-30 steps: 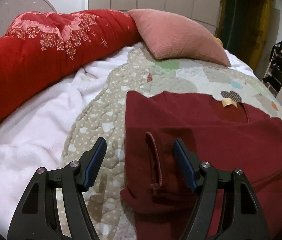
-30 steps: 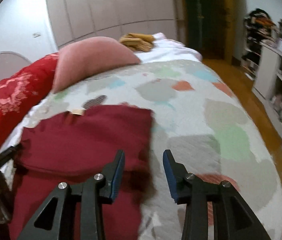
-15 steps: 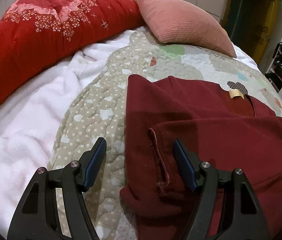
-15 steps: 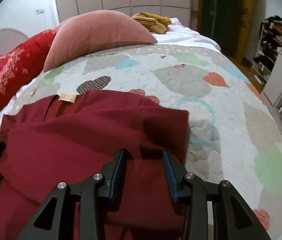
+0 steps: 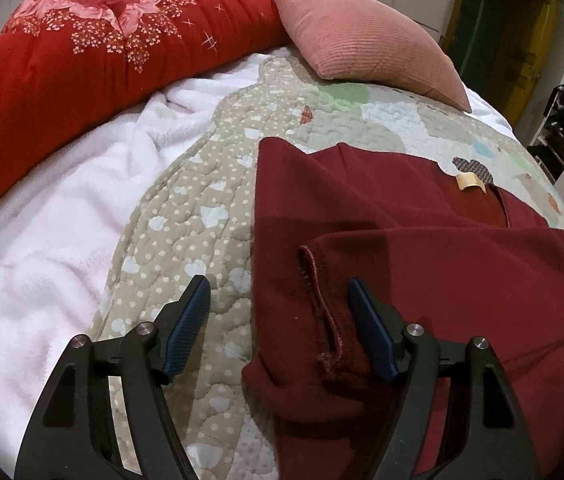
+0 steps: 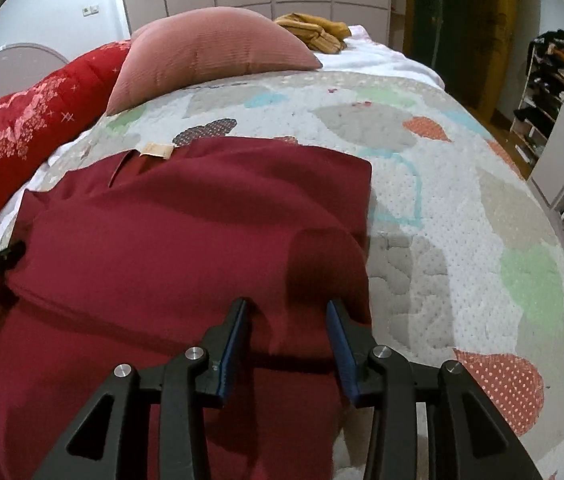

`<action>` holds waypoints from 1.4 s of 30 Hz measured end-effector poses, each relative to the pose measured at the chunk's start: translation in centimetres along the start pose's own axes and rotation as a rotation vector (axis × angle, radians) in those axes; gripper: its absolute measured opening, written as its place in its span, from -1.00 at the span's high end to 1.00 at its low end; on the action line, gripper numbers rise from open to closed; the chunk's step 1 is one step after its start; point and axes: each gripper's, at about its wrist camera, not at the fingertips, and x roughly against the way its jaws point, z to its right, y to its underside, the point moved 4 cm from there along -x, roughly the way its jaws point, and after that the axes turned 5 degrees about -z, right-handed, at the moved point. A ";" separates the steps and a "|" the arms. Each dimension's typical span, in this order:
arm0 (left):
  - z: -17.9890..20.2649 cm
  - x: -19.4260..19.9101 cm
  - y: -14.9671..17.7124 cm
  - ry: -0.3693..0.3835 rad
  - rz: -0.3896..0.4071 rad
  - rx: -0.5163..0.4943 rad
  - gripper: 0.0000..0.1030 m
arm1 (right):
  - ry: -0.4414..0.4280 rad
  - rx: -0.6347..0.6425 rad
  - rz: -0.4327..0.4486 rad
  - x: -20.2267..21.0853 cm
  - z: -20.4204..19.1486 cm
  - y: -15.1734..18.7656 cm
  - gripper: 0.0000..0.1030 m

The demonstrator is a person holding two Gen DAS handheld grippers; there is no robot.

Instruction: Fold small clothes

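Left black two-finger gripper with blue ribbed pads (image 5: 278,304): jaws spread wide, angled downward; right black two-finger gripper with blue pads (image 6: 287,320): jaws parted narrower, likewise lowered.

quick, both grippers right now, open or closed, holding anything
left gripper: open, empty, over the maroon garment edge
right gripper: open, straddling a garment fold, not clamped

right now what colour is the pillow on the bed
Dusty pink, ribbed; the pillow shows best in the right wrist view.

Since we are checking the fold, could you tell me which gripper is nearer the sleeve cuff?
Left. The left gripper, jaws open, brackets the sleeve cuff on the maroon sweater. The right gripper straddles fabric near the sweater's opposite edge.
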 end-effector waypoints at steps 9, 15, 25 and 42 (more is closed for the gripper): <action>-0.5 1.3 -0.2 0.014 0.039 0.000 -0.40 | -0.044 -0.032 0.064 3.6 0.0 0.2 0.22; -0.8 1.6 0.0 0.011 0.042 0.007 -0.40 | -0.053 -0.033 0.061 4.1 -0.4 0.5 0.18; 0.0 1.3 -0.7 0.057 0.054 0.008 -0.40 | -0.071 -0.002 0.111 2.8 -2.2 -3.2 0.10; 1.4 -0.7 -1.3 0.041 0.022 -0.031 -0.40 | 0.039 -0.200 0.047 -3.7 5.3 -8.1 0.11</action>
